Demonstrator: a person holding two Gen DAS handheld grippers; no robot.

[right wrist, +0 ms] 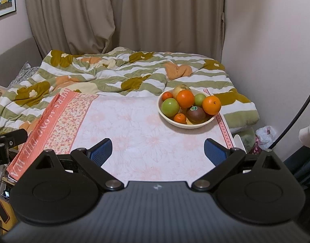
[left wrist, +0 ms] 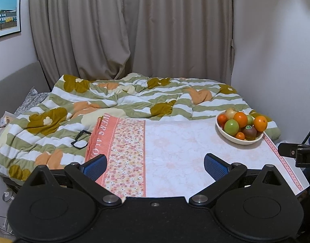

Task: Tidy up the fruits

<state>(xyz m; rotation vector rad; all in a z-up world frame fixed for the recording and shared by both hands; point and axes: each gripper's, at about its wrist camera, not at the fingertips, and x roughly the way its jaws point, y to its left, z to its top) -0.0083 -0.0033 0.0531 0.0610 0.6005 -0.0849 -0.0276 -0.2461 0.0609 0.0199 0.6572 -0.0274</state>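
We saw the shallow cream bowl piled with oranges, green apples and a dark stickered fruit at the far right of the pink floral tablecloth. Our left gripper and right gripper hung near it, both spread wide, empty.

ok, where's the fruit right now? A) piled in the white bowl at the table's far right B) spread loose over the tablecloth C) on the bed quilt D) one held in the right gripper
A: every fruit sits piled in the white bowl at the far right of the tablecloth; both the left gripper and right gripper are open and empty.
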